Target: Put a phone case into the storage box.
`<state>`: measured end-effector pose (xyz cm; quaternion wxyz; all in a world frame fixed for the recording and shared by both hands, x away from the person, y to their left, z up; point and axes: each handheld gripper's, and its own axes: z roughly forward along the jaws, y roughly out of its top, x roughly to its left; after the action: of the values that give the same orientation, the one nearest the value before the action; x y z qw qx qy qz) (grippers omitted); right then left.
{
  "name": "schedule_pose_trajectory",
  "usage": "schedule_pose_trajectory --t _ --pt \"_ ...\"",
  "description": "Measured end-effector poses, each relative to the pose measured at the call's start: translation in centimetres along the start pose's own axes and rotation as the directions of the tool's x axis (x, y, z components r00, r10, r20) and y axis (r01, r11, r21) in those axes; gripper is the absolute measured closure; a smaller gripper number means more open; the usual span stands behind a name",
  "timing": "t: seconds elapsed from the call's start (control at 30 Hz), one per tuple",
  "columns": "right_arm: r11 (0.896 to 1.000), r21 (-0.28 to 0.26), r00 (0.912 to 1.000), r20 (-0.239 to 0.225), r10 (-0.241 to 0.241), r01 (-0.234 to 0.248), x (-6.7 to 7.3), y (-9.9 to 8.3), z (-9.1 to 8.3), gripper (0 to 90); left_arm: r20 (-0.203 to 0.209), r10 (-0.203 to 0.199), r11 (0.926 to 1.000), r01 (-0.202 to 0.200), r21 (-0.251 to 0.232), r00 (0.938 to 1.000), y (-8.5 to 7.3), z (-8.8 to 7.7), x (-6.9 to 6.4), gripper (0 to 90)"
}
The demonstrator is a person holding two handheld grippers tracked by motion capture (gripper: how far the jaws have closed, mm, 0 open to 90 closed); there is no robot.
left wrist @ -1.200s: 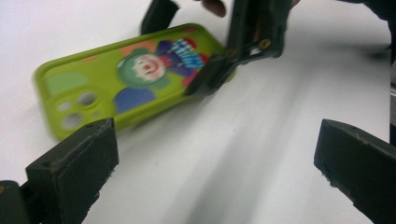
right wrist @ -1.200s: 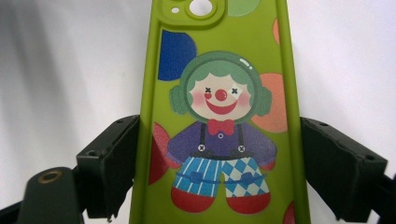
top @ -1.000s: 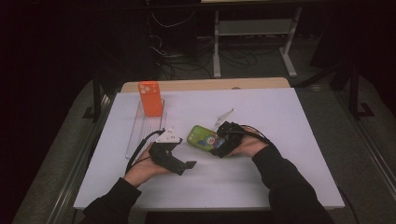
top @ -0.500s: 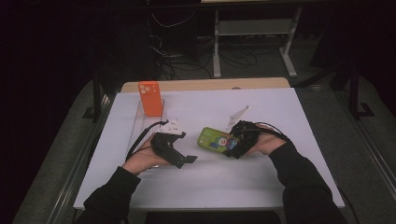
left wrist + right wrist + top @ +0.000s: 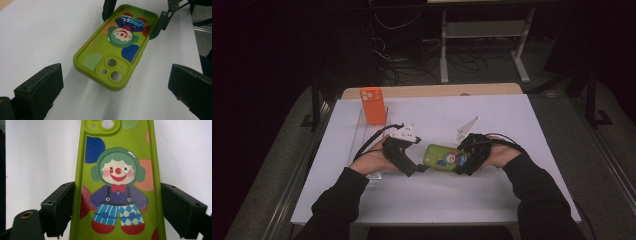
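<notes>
- Since a second ago, both of my hands have drifted a little toward the right of the table in the high view, and the green clown phone case has gone along with my right gripper.
- My right gripper clamps the case by its 2 long edges near the bottom end; in the right gripper view the pads press on both sides of the case, level with the clown's trousers.
- My left gripper stands wide open, its jaws spread to either side of the case's camera end and clear of it.
- That case hangs just above the white table top, printed back upward, between my 2 hands, with a shadow under it in the left gripper view.
- Farther off, an orange phone case stands upright at the far end of a clear tray, well apart from my hands.
</notes>
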<state>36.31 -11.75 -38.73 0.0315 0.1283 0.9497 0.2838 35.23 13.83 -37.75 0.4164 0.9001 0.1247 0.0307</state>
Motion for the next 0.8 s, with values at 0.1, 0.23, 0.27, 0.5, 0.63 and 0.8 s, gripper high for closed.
schedule_pose_trajectory --t 0.1,0.23,0.27,0.5,0.63,0.8 --pt "1.0 0.01 0.9997 -0.012 -0.023 0.023 0.5 0.2 0.3 15.2 0.026 0.035 0.9991 -0.035 0.025 0.9991 -0.1 0.3 -0.4 0.0" --pt "0.998 0.009 0.9979 -0.034 -0.055 0.056 1.2 0.7 0.4 15.2 0.06 0.064 0.9974 -0.066 0.028 0.9961 -0.2 0.2 -0.9 0.0" --pt "0.998 0.007 0.9971 -0.04 -0.064 0.065 1.4 0.8 0.5 15.2 0.066 0.074 0.9967 -0.076 0.029 0.9951 -0.2 0.2 -0.9 0.0" --pt "0.993 0.016 0.9912 -0.068 -0.113 0.115 2.4 1.6 0.8 15.2 0.096 0.103 0.9938 -0.106 0.033 0.9901 -0.2 0.5 -1.4 0.0" --pt "0.989 0.008 0.9862 -0.082 -0.144 0.145 3.1 2.2 0.8 15.2 0.123 0.133 0.9885 -0.141 0.056 0.9834 -0.2 1.0 -1.6 0.0" --pt "0.986 0.007 0.9832 -0.081 -0.164 0.165 3.6 2.7 0.7 15.2 0.14 0.151 0.9832 -0.164 0.08 0.9784 -0.3 1.6 -2.2 0.0"
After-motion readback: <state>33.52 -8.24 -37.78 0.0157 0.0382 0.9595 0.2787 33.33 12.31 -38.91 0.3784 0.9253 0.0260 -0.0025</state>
